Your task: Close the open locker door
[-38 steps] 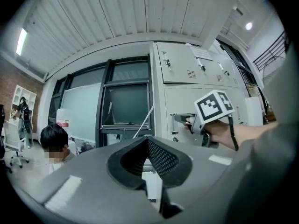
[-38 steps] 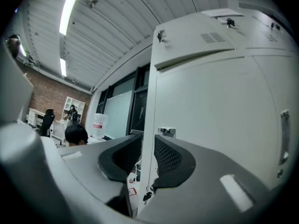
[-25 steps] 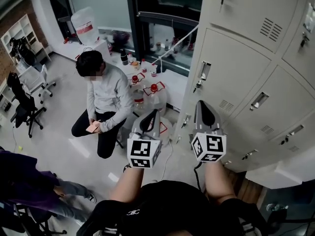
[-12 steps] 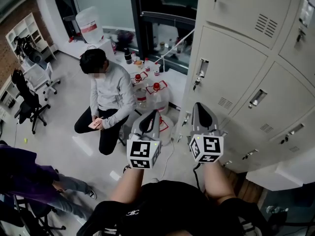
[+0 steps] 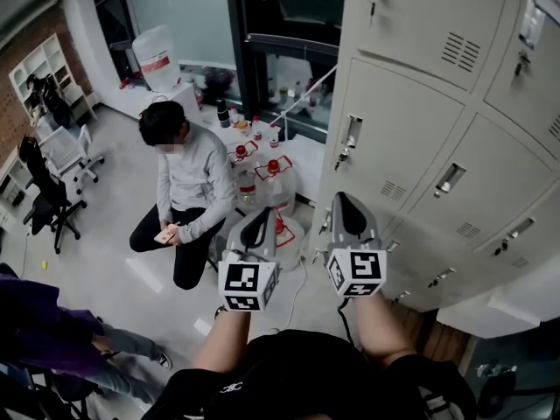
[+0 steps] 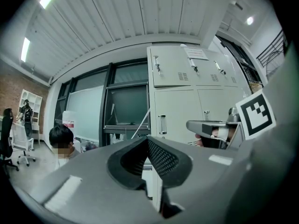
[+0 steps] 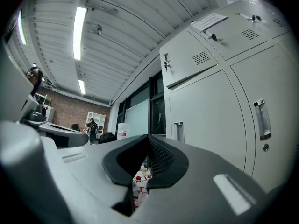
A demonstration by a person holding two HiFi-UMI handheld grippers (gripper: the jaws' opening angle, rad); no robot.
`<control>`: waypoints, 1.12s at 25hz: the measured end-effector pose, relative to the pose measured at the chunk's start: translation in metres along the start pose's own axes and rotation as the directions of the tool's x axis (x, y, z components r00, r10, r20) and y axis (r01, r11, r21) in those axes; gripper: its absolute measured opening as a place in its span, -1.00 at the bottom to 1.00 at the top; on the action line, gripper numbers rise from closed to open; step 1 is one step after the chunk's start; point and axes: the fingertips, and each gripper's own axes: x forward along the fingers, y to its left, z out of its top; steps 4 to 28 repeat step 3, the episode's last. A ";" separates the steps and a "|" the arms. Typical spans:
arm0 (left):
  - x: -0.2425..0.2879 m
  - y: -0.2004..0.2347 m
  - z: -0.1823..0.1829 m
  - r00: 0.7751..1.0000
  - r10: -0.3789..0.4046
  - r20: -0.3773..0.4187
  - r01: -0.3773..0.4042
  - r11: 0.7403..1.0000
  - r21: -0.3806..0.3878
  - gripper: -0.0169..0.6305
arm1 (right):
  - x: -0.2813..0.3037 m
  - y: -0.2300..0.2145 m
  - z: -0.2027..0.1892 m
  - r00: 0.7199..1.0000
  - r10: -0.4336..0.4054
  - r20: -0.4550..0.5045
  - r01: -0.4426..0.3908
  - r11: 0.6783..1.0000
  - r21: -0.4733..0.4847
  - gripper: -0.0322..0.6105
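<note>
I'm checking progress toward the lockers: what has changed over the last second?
Barely anything: the left hand-held gripper and right hand-held gripper sit slightly lower in the head view, and the lockers have slid left in it. Nothing taken or released. Both stay shut, empty, clear of the lockers.

Grippers: two, the left gripper point(image 5: 262, 215) and the right gripper point(image 5: 344, 201).
Marker cubes: two, one per gripper, a left cube point(image 5: 248, 285) and a right cube point(image 5: 357, 271).
Bystanders: two, a crouching person in a grey top point(image 5: 188, 178) and a person in purple point(image 5: 48, 326) at the lower left edge.
Office chairs: two, a black chair point(image 5: 44, 201) and a white chair point(image 5: 74, 151).
Large water jug point(image 5: 157, 55) on the ledge: one.
Red-capped jugs point(image 5: 273, 178) on the floor: at least three.
Locker doors point(image 5: 398, 129): at least six in the head view.
White shelf unit point(image 5: 33, 64): one.
Small bottles point(image 5: 255, 129) on the ledge: too crowded to count.
</note>
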 end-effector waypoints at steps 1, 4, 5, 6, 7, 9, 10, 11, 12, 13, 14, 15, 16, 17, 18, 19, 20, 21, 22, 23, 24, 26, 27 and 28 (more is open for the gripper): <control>-0.002 0.005 0.002 1.000 0.010 0.001 -0.010 1.000 0.003 -0.95 | 0.003 0.005 0.002 1.000 0.011 0.005 -0.011 1.000 0.002 -0.87; -0.004 0.014 0.006 1.000 0.026 0.004 -0.026 1.000 0.017 -0.95 | 0.010 0.013 0.006 0.999 0.030 0.017 -0.030 1.000 0.007 -0.87; -0.004 0.014 0.006 1.000 0.026 0.004 -0.026 1.000 0.017 -0.95 | 0.010 0.013 0.006 0.999 0.030 0.017 -0.030 1.000 0.007 -0.87; -0.004 0.014 0.006 1.000 0.026 0.004 -0.026 1.000 0.017 -0.95 | 0.010 0.013 0.006 0.999 0.030 0.017 -0.030 1.000 0.007 -0.87; -0.004 0.014 0.006 1.000 0.026 0.004 -0.026 1.000 0.017 -0.95 | 0.010 0.013 0.006 0.999 0.030 0.017 -0.030 1.000 0.007 -0.87; -0.004 0.014 0.006 1.000 0.026 0.004 -0.026 1.000 0.017 -0.95 | 0.010 0.013 0.006 0.999 0.030 0.017 -0.030 1.000 0.007 -0.87; -0.004 0.014 0.006 1.000 0.026 0.004 -0.026 1.000 0.017 -0.95 | 0.010 0.013 0.006 0.999 0.030 0.017 -0.030 1.000 0.007 -0.87; -0.004 0.014 0.006 1.000 0.026 0.004 -0.026 1.000 0.017 -0.95 | 0.010 0.013 0.006 0.999 0.030 0.017 -0.030 1.000 0.007 -0.87; -0.004 0.014 0.006 1.000 0.026 0.004 -0.026 1.000 0.017 -0.95 | 0.010 0.013 0.006 0.999 0.030 0.017 -0.030 1.000 0.007 -0.87; -0.004 0.014 0.006 1.000 0.026 0.004 -0.026 1.000 0.017 -0.95 | 0.010 0.013 0.006 0.999 0.030 0.017 -0.030 1.000 0.007 -0.87; -0.004 0.014 0.006 1.000 0.026 0.004 -0.026 1.000 0.017 -0.95 | 0.010 0.013 0.006 0.999 0.030 0.017 -0.030 1.000 0.007 -0.87; -0.004 0.014 0.006 1.000 0.026 0.004 -0.026 1.000 0.017 -0.95 | 0.010 0.013 0.006 0.999 0.030 0.017 -0.030 1.000 0.007 -0.87; -0.004 0.014 0.006 1.000 0.026 0.004 -0.026 1.000 0.017 -0.95 | 0.010 0.013 0.006 0.999 0.030 0.017 -0.030 1.000 0.007 -0.87; -0.004 0.014 0.006 1.000 0.026 0.004 -0.026 1.000 0.017 -0.95 | 0.010 0.013 0.006 0.999 0.030 0.017 -0.030 1.000 0.007 -0.87; -0.004 0.014 0.006 1.000 0.026 0.004 -0.026 1.000 0.017 -0.95 | 0.010 0.013 0.006 0.999 0.030 0.017 -0.030 1.000 0.007 -0.87; -0.004 0.014 0.006 1.000 0.026 0.004 -0.026 1.000 0.017 -0.95 | 0.010 0.013 0.006 0.999 0.030 0.017 -0.030 1.000 0.007 -0.87; -0.004 0.014 0.006 1.000 0.026 0.004 -0.026 1.000 0.017 -0.95 | 0.010 0.013 0.006 0.999 0.030 0.017 -0.030 1.000 0.007 -0.87; -0.004 0.014 0.006 1.000 0.026 0.004 -0.026 1.000 0.017 -0.95 | 0.010 0.013 0.006 0.999 0.030 0.017 -0.030 1.000 0.007 -0.87; -0.004 0.014 0.006 1.000 0.026 0.004 -0.026 1.000 0.017 -0.95 | 0.010 0.013 0.006 0.999 0.030 0.017 -0.030 1.000 0.007 -0.87; -0.004 0.014 0.006 1.000 0.026 0.004 -0.026 1.000 0.017 -0.95 | 0.010 0.013 0.006 0.999 0.030 0.017 -0.030 1.000 0.007 -0.87; -0.004 0.014 0.006 1.000 0.026 0.004 -0.026 1.000 0.017 -0.95 | 0.010 0.013 0.006 0.999 0.030 0.017 -0.030 1.000 0.007 -0.87; -0.004 0.014 0.006 1.000 0.026 0.004 -0.026 1.000 0.017 -0.95 | 0.010 0.013 0.006 0.999 0.030 0.017 -0.030 1.000 0.007 -0.87; -0.004 0.014 0.006 1.000 0.026 0.004 -0.026 1.000 0.017 -0.95 | 0.010 0.013 0.006 0.999 0.030 0.017 -0.030 1.000 0.007 -0.87; -0.004 0.014 0.006 1.000 0.026 0.004 -0.026 1.000 0.017 -0.95 | 0.010 0.013 0.006 0.999 0.030 0.017 -0.030 1.000 0.007 -0.87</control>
